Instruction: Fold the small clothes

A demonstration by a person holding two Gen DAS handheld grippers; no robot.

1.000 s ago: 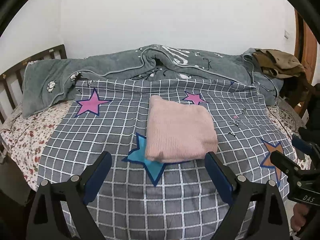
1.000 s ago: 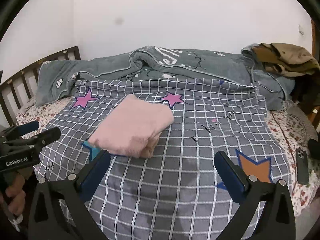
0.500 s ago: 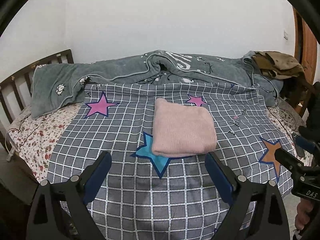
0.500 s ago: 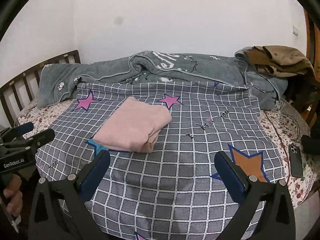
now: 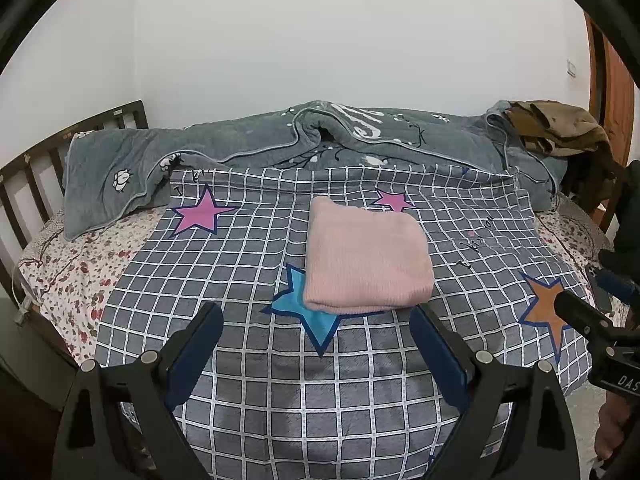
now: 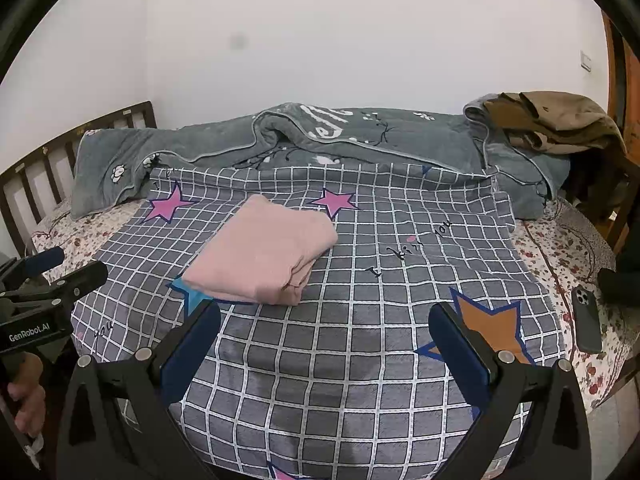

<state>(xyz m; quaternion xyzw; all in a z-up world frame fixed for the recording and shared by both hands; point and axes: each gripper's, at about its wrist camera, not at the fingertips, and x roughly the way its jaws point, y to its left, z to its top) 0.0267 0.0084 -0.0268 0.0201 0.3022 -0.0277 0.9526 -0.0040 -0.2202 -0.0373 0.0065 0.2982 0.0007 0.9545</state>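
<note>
A pink garment (image 5: 366, 258) lies folded into a neat rectangle on the grey checked blanket (image 5: 248, 264), over a blue star. In the right wrist view the pink garment (image 6: 264, 254) lies left of centre. My left gripper (image 5: 316, 332) is open and empty, hanging in front of the garment without touching it. My right gripper (image 6: 324, 328) is open and empty, to the right of the garment and nearer than it. Each gripper shows at the edge of the other's view.
A rumpled grey quilt (image 5: 320, 136) lies along the back of the bed. Brown clothes (image 6: 556, 120) are piled at the back right. A dark phone (image 6: 586, 324) lies on the floral sheet at the right. A wooden headboard (image 5: 24, 172) stands at the left.
Both grippers have drawn back from the bed, so the folded garment looks smaller and farther away. The garment has not moved. Both stay open.
</note>
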